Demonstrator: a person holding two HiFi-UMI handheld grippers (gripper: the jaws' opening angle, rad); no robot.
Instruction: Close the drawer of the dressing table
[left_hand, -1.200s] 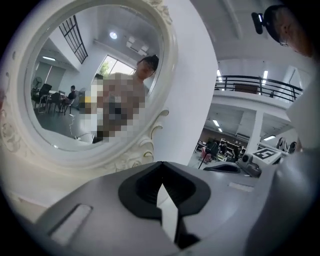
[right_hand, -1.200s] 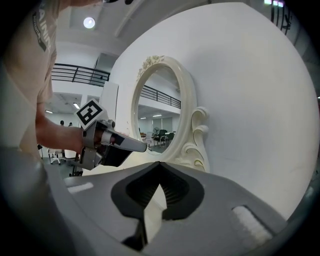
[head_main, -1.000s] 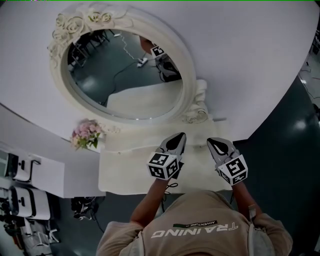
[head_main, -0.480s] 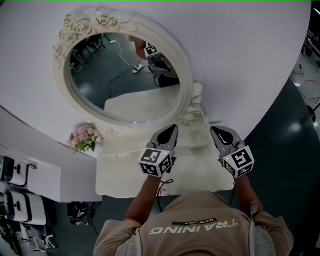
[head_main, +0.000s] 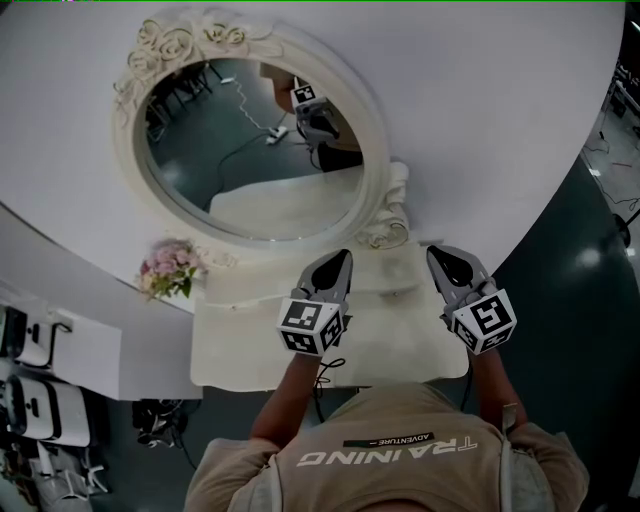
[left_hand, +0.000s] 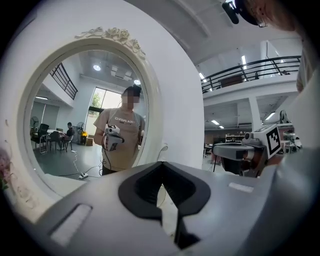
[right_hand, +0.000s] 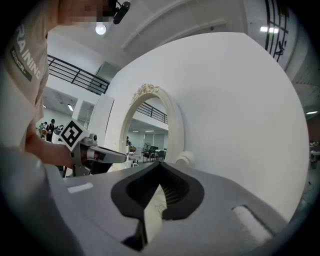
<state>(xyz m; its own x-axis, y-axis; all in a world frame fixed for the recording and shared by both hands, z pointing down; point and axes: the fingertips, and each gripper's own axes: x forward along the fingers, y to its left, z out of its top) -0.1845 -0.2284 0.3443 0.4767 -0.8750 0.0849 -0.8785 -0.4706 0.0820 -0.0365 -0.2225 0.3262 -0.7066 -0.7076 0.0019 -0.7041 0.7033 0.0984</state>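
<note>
Dark glossy floor and plain matte white wall round a cream dressing table; smooth pale worktop with rounded front corners, set right against the wall. Big oval mirror above, in a thick cream frame with moulded roses on top and scrollwork at the foot. Small pink flower bunch at the back left corner, tucked beside the frame, out of the working area. Left hand-held gripper over the middle of the worktop, nose toward the mirror foot; jaws pressed together at the tips, pinching nothing, only a thin slit behind them. Right hand-held gripper over the right side, well apart from the left, likewise pressed together and empty, with a sliver of cream surface seen through its slit. Grey hard-plastic shells, black liners, checker-printed marker cubes at the rear. Both held level, noses forward and apparently clear of the table; likely posed for pushing with closed tips, shove rather than pinch being enough for a drawer front. Drawer not made out: presumably in the table front under the worktop's near edge, hidden by the steep downward angle and the person's torso. No pulled-out box visible past that edge. Cannot tell whether already pushed in.
</note>
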